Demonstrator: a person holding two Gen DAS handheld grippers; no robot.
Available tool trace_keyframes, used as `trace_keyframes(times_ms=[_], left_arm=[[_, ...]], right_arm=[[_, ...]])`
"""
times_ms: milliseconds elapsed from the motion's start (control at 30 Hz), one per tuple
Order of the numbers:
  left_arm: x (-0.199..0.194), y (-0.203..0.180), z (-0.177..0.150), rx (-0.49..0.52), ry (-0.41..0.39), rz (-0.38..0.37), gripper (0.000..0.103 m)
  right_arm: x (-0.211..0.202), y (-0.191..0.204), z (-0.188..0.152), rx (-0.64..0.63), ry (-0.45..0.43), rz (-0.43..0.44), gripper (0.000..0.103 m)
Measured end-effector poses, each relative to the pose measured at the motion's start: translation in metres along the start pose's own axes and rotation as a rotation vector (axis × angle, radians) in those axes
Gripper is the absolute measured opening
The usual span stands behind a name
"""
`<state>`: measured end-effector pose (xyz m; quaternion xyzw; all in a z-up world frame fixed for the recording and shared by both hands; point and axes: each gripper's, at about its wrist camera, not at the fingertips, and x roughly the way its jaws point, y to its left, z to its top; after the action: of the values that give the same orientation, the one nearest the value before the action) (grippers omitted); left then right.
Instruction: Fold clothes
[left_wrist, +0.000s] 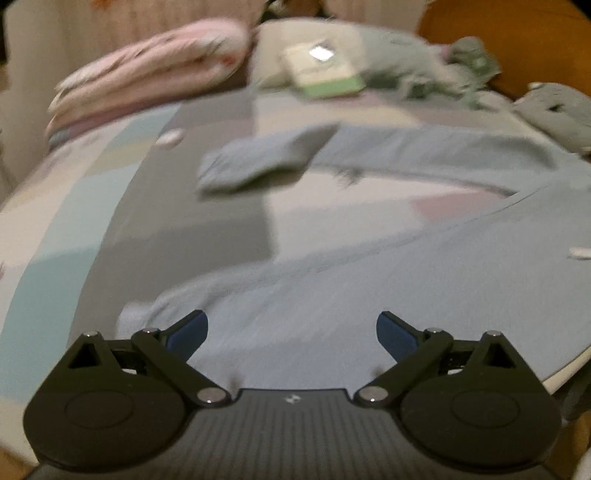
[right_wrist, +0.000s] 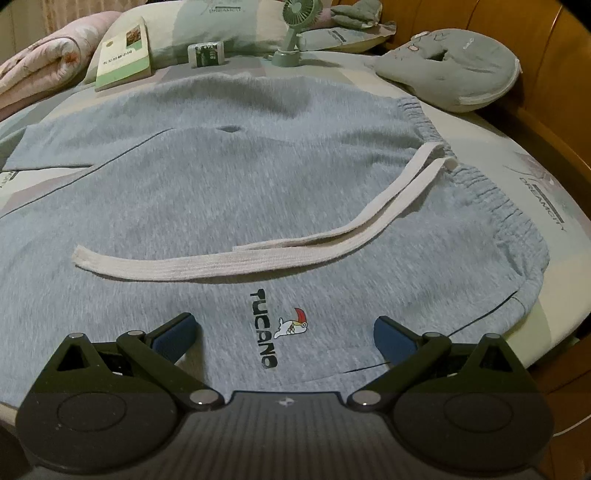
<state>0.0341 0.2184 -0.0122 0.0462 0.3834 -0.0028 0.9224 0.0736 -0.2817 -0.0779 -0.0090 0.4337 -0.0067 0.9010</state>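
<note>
Bed (right_wrist: 546, 192) carries grey trousers (right_wrist: 258, 177) spread flat, waistband (right_wrist: 491, 192) toward cushion (right_wrist: 450, 70), legs away from it | left hand-held gripper (left_wrist: 291, 334) wide, empty, over leg cloth, view blurred | right hand-held gripper (right_wrist: 284, 341) wide, empty, over logo (right_wrist: 266, 328) | tip: tuck drawstring (right_wrist: 258, 254) inside fold, pinch both layers at edge, keep seams aligned.

The right claw (right_wrist: 286, 332) hovers with its blue-padded fingers spread wide apart over grey sweatpants (right_wrist: 229, 192) lying flat on a bed (right_wrist: 532, 177). Directly ahead, between the fingers, is a printed "TUCANO" logo (right_wrist: 264, 326); beyond it lies a white drawstring (right_wrist: 258, 254).
</note>
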Motion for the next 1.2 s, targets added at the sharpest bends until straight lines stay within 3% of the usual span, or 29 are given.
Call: trace_keyframes(times_ms=[133,233,467,667,900,1200], left_arm=[[0.006,-0.039,0.03,0.061,-0.045,-0.109,0.098],[0.015,-0.07,0.05,0.097,-0.058,-0.197,0.098],[0.063,-0.142,0.097,0.085,0.013,-0.468,0.098],[0.128,-0.192,0.132,0.023,0.118,-0.629,0.098],[0.203,-0.227,0.149,-0.063,0.269,-0.728,0.097],[0.24,-0.26,0.174,-0.109,0.294,-0.839,0.099]], right_arm=[[-0.006,-0.003,0.006,0.021,0.022,0.016,0.103],[-0.02,-0.006,0.012,0.046,-0.019,0.052,0.103],[-0.031,-0.005,0.036,-0.013,-0.117,0.098,0.103],[-0.025,-0.006,0.054,-0.075,-0.165,0.134,0.103],[-0.013,-0.011,0.068,-0.097,-0.204,0.175,0.103],[-0.01,-0.011,0.08,-0.134,-0.254,0.25,0.103]])
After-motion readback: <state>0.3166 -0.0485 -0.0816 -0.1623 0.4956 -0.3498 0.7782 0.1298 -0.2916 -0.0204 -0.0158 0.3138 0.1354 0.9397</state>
